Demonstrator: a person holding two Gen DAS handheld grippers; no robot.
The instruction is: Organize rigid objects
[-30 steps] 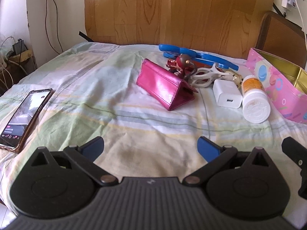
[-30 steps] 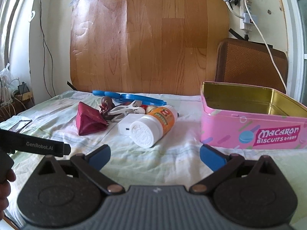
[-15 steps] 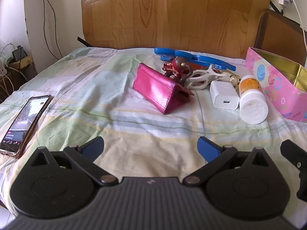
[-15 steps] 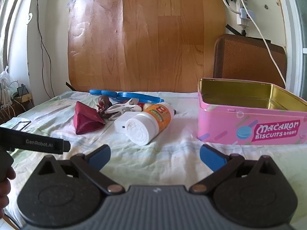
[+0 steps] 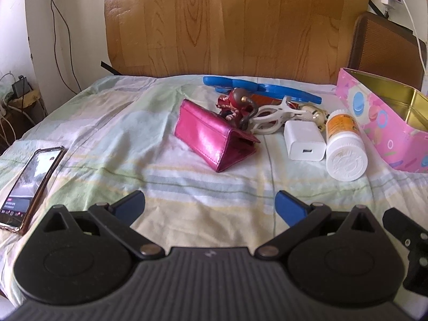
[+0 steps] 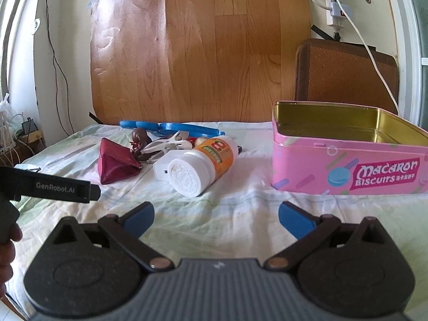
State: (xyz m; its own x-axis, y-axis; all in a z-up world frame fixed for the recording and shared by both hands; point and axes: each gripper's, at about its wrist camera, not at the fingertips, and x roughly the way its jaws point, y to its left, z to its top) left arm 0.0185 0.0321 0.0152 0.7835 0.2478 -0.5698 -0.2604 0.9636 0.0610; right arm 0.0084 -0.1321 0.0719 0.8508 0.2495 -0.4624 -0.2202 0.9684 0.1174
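While both tongs [image 5: 210, 204] [image 6: 216, 215] gape | bottle [image 6: 203, 164] beside tin [image 6: 347, 165]

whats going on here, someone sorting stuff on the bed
A person holds a two-finger gripper in each hand over a sheet-covered bed. The left gripper and the right gripper are both open and hold nothing. Ahead lies a cluster: a magenta wallet, a white charger, an orange bottle on its side, a white clip and a small figurine. The pink biscuit tin stands open to the right, with nothing visible inside it. A phone lies apart on the left.
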